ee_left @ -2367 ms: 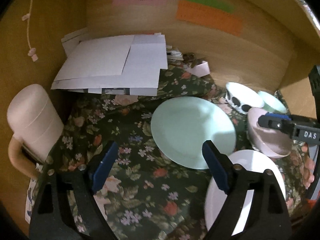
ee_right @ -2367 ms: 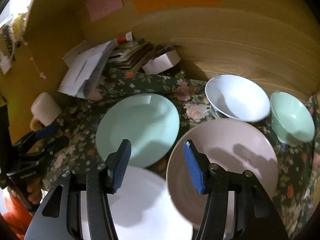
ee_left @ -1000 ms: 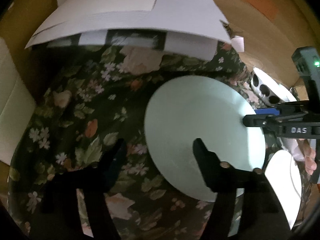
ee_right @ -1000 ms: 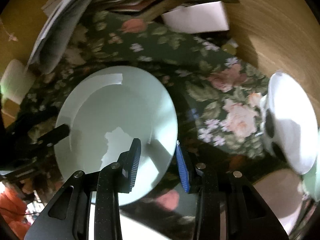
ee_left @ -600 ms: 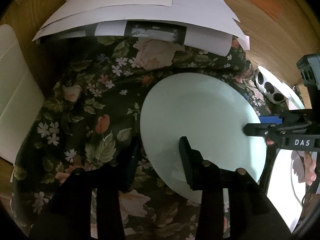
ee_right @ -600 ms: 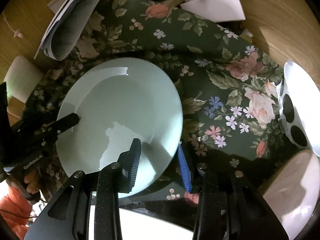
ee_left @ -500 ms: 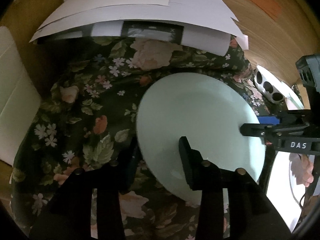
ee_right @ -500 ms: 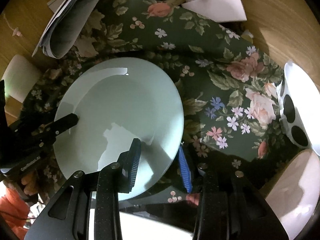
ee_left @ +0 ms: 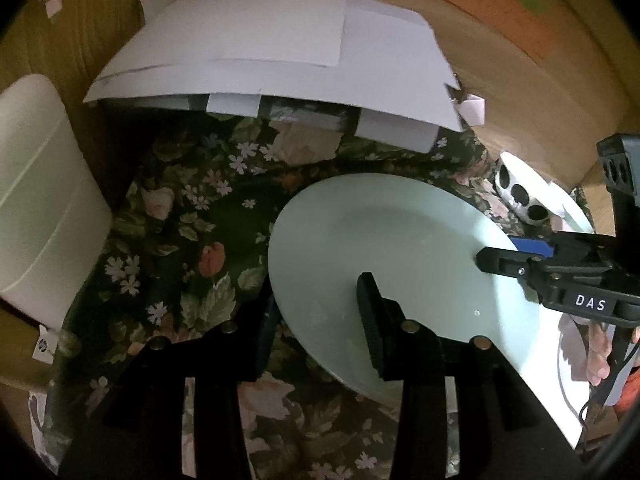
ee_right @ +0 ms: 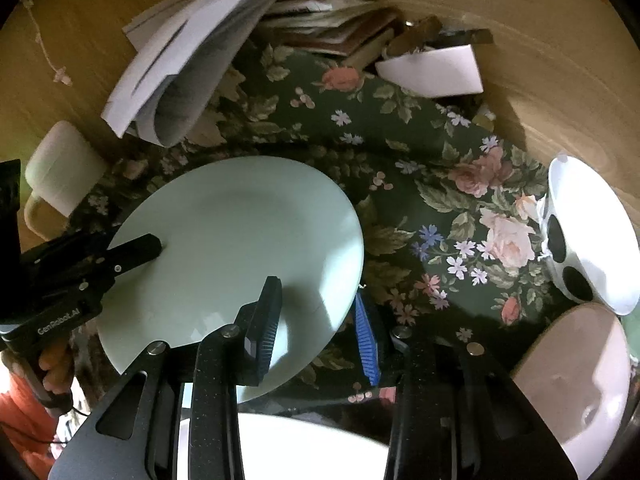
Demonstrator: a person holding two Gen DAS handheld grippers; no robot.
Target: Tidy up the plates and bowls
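Left gripper [ee_left: 316,320] straddles the near-left edge of the mint plate [ee_left: 384,256], one finger on top of the plate, the other dark and half lost below the rim against the floral cloth [ee_left: 192,240]. The jaws look closed onto that rim, though actual contact underneath is hard to make out in the shadow. It comes in low and level from the plate's left.

Right gripper [ee_right: 316,320] does the same on the opposite edge: its left finger lies over the plate [ee_right: 232,248], the blue pad of the other sits under the rim, so it's clamped across the edge too. The plate appears tilted, and whether it is clear of the cloth can't be told.

Just behind the right gripper, a white plate [ee_right: 288,444], mostly cut off. To its right, a pink bowl [ee_right: 576,380], and beyond that a white bowl with black spots [ee_right: 592,232], both holding nothing visible and clipped by the frame. Ahead, loose papers [ee_right: 192,60]; far left, a cream mug [ee_right: 60,172].
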